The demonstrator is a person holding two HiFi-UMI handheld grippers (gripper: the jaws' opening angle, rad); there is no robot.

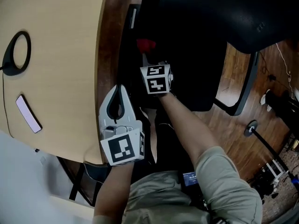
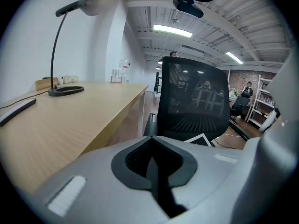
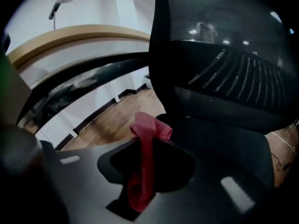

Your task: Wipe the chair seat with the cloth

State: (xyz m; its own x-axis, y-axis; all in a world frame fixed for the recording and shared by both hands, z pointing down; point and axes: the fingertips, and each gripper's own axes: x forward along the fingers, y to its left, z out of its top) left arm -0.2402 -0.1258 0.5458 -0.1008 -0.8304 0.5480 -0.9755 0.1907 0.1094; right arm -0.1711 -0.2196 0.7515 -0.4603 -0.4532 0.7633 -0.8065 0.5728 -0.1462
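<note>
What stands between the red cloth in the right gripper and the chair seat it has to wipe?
Nothing visible does. The right gripper is shut on the red cloth, which hangs over the black chair seat. The seat surface around the cloth looks bare.

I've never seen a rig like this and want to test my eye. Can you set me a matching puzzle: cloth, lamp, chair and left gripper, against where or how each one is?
Things:
1. cloth
2. lamp
3. chair
4. left gripper

Descriptions:
A. black, with a mesh back
B. red, pinched in the fingers of the right gripper
C. standing on the wooden desk
D. fingers together, nothing between them

Pairs: 1-B, 2-C, 3-A, 4-D
</note>
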